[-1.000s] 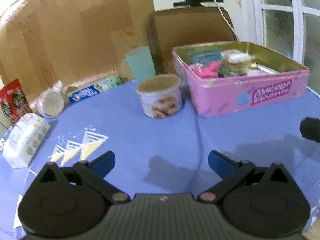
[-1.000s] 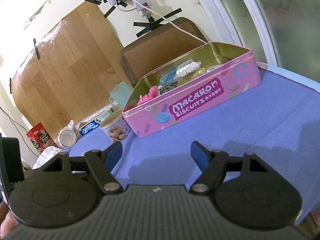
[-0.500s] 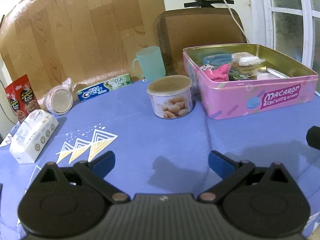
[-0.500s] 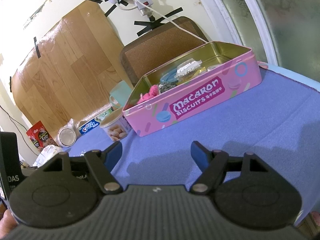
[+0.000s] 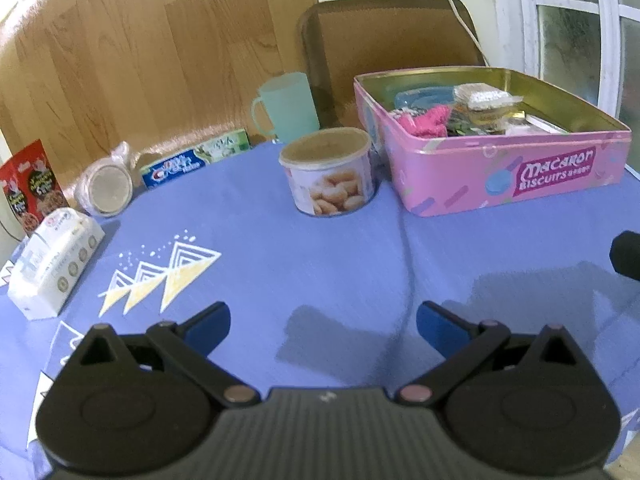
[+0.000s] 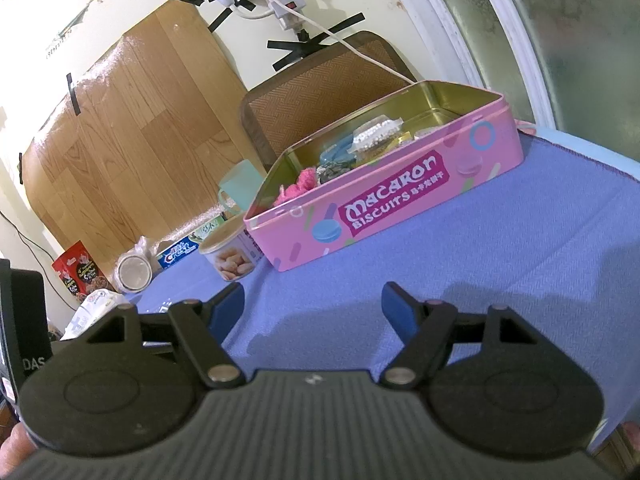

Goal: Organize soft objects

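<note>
The desk (image 5: pixel 320 264), covered by a blue-violet cloth with a printed triangle motif, carries everything; the cloth lies mostly flat with one crease running toward the tin, so a dragged object could be expected to ruck it. Behind the desk a wood-grain panel (image 5: pixel 160 52), a brown chair back (image 5: pixel 384 36) and a frosted window (image 6: pixel 560 32) are seen, with a power strip (image 6: pixel 280 0) taped to the wall. Toward the far right edge the pink biscuit tin (image 5: pixel 512 176) stands open; it is stiff and is judged to slide on the cloth if pushed. Inside it, near its left end, a pink knitted soft piece (image 5: pixel 430 120) is bunched among wrapped packets; it is judged light, limp and compressible, best pinched at its raised middle fold. A cookie tub (image 5: pixel 330 176) sits just beside the tin's left corner, a mint cup (image 5: pixel 286 106) behind it, a toothpaste box (image 5: pixel 196 160) along the far edge and a white soft pack (image 5: pixel 56 258) near the left edge. The left claw (image 5: pixel 323 322) and right claw (image 6: pixel 312 304) are both held wide apart over bare cloth, nothing gripped.
</note>
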The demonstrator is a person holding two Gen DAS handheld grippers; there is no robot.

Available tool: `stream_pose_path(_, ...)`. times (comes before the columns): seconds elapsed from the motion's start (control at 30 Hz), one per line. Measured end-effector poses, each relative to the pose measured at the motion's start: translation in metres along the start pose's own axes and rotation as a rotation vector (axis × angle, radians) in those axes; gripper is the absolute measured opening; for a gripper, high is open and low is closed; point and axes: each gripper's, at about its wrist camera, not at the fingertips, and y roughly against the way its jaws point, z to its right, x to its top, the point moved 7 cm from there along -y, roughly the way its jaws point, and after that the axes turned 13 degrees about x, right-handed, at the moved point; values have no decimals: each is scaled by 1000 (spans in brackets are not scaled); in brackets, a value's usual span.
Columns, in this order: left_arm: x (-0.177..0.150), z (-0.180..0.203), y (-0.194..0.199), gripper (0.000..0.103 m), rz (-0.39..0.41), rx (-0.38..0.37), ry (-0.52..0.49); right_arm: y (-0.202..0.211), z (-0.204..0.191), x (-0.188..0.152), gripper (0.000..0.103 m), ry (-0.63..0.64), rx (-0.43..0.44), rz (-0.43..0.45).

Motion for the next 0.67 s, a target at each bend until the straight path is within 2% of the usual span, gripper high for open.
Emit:
stream_pose_path(0.33, -1, 7, 2, 103, 8, -18, -37, -1, 0, -1, 78, 0, 1, -2)
stream_pose_path(0.67, 1, 7, 6, 103, 23, -65, -24, -1, 0, -2, 78, 4, 0, -4)
